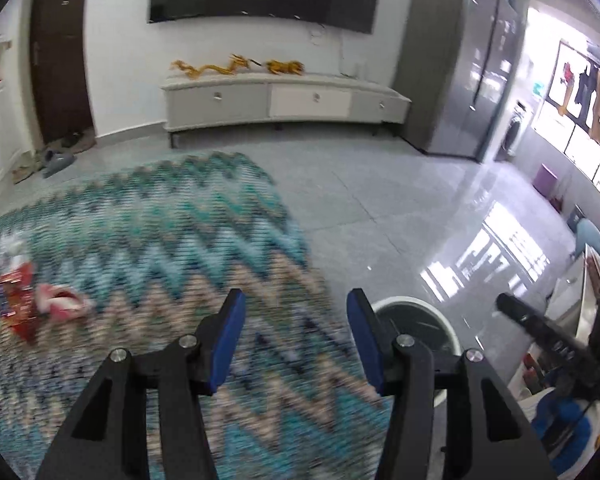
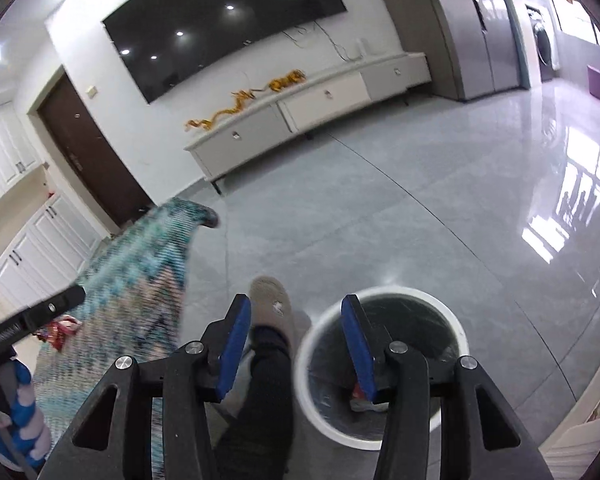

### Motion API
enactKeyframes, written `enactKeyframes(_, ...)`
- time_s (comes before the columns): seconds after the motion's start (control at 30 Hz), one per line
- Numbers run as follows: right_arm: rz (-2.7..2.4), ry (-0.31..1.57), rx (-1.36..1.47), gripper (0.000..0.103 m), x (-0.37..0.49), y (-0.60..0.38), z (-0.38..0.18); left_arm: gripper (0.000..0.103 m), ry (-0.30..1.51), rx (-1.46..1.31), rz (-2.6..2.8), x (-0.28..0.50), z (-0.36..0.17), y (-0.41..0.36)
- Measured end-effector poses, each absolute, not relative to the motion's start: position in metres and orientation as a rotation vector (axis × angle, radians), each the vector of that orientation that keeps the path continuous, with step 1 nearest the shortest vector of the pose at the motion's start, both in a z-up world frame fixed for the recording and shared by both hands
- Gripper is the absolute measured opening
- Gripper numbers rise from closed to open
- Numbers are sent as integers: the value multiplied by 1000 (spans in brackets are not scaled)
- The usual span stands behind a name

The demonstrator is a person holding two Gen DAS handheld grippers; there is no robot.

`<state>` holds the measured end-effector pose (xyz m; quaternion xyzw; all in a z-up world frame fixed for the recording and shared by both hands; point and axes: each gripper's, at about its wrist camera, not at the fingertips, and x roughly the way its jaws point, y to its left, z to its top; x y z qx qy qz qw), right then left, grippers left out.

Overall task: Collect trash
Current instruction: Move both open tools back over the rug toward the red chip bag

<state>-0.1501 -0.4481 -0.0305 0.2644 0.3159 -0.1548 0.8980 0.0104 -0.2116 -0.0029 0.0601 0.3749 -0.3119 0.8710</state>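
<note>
My left gripper [image 1: 296, 340] is open and empty above a zigzag-patterned rug [image 1: 160, 240]. Red and pink wrappers and other trash [image 1: 28, 300] lie on the rug at the far left. A white round bin with a dark liner [image 1: 416, 308] stands on the floor just right of the left gripper. My right gripper [image 2: 292, 344] is open and empty, over the bin's near left rim [image 2: 456, 320]. Some trash [image 2: 364, 402] lies at the bin's bottom. The other gripper shows in each view: the right one [image 1: 540, 328], the left one [image 2: 36, 316].
The person's leg and slipper [image 2: 270, 304] stand between rug [image 2: 140, 280] and bin. Grey glossy tiles [image 1: 400, 200] stretch to a TV cabinet [image 1: 284, 100] and a tall grey fridge [image 1: 460, 80]. White furniture [image 2: 580, 420] sits at the right edge.
</note>
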Motion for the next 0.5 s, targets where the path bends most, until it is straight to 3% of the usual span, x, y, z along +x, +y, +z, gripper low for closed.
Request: enactKeyframes(0.5,-74,668,395,46,-57,-315,15,51,725,-56,-370,43,5,-16)
